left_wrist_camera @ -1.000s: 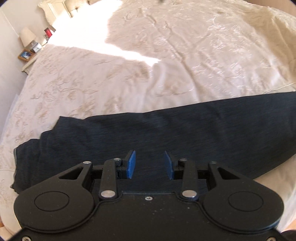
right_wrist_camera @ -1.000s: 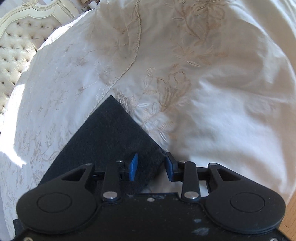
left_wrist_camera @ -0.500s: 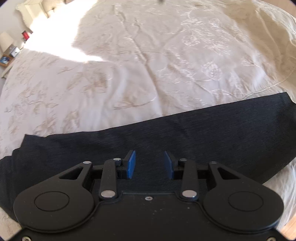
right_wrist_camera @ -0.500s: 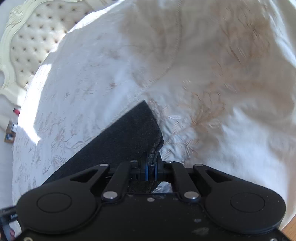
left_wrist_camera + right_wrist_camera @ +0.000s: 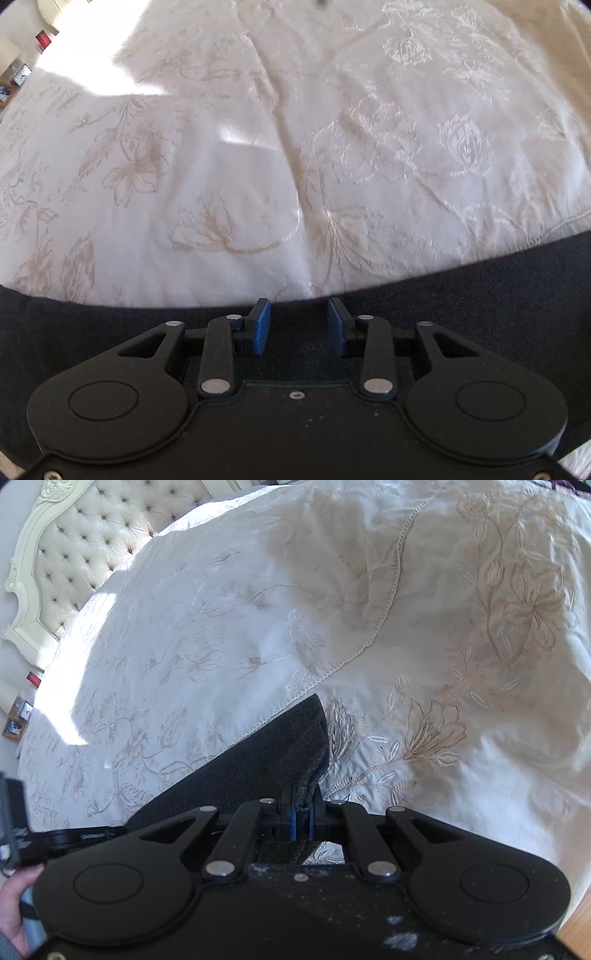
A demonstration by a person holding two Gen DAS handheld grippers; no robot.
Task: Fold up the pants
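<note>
Step in hand: gripping for the lengthwise fold. Right gripper fingers clamped on the hem corner of the pants, which lie along the bed's near edge. Left gripper fingers apart over the cloth's far edge, gripping nothing. Next: left pinches that edge. Count: one pants, two grippers.
</note>
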